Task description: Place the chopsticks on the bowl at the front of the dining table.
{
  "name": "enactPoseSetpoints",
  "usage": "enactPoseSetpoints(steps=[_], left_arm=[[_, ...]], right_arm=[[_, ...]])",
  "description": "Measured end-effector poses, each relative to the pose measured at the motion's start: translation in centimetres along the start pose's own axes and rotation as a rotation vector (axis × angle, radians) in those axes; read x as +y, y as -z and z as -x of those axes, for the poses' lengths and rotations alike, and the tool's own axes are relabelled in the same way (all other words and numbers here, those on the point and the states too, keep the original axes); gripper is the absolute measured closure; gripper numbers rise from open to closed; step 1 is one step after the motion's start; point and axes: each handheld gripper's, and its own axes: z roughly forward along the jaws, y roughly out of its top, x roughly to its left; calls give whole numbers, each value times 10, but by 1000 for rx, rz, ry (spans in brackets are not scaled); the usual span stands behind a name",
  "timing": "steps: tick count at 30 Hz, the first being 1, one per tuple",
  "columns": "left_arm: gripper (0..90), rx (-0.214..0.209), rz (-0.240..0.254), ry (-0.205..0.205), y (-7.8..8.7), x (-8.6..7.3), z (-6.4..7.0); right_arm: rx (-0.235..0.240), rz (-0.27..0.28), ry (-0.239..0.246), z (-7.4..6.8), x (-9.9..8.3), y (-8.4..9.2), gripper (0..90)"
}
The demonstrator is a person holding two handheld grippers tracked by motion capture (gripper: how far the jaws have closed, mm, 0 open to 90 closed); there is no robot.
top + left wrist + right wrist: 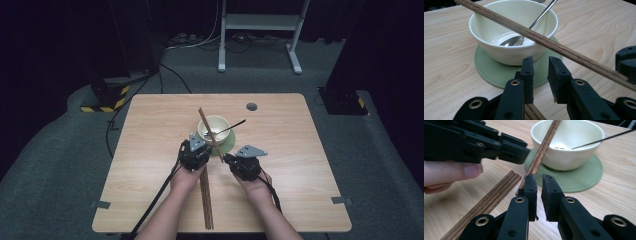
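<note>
1. Chopstick (549, 42), a single long brown wooden stick, is slanting across the near rim of a cream bowl (506, 53). Its far end is sticking up past the bowl, and its low end is coming down just beside the right gripper (537, 176).
2. The bowl is sitting on a round green coaster (491, 72) near the middle of a pale wooden table (300, 150). A metal spoon (511, 41) is lying inside it.
3. More chopsticks (206, 200) are lying together flat on the table, running from under the left gripper (540, 58) back toward the person.
4. The right gripper's jaws are standing nearly together with a narrow gap. The stick's low end is lying against the outer side of one jaw, and I cannot tell whether it is pinched.
5. The left gripper's jaws are also narrow, with nothing between the pads, and are pointing at the coaster.
6. Judging by its look, the stick is light, stiff and smooth, so it is likely to roll or slip. It is best pinched across its width, near the thicker low end, with the pads squarely on the flat sides.
</note>
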Motion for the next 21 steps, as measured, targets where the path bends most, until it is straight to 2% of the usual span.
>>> enactPoseSetpoints(steps=[10,14,15,21], left_arm=[[743,5,19,-4,-1,2,0],[744,9,22,9,-2,4,1],[743,6,18,-8,-2,5,0],[744,9,19,-7,-3,7,1]], right_arm=[[19,0,10,-9,4,-6,827],[21,2,18,-9,4,-7,827],[23,3,16,-9,4,-7,827],[27,6,13,-8,5,-7,827]])
